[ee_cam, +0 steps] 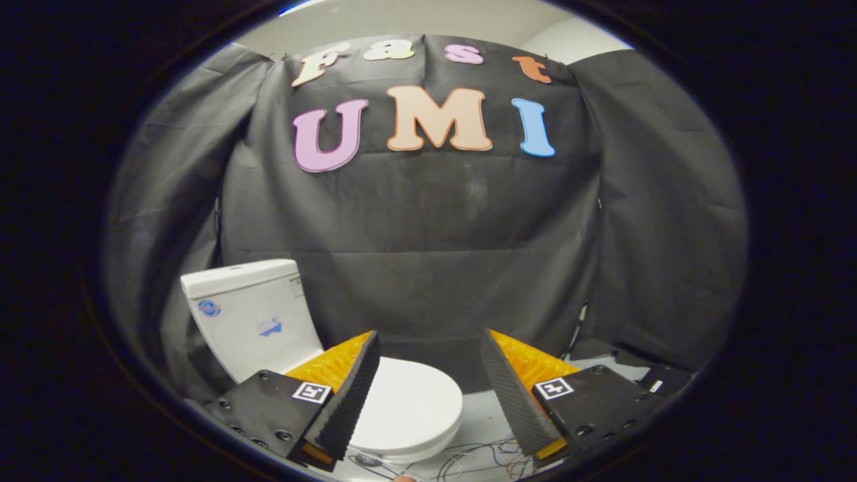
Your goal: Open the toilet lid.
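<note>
Wide apart and holding nothing, the gripper [430, 391] hangs above the floor [485, 418], while the lid [408, 408] beyond its left finger lies flat on the toilet [251, 321], unopened.

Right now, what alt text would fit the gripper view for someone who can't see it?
A white toilet with its lid closed sits below and ahead of an open gripper, whose two fingers are spread apart and touching nothing. The tank stands behind the lid against a black cloth wall, and loose wires lie on the floor.
</note>
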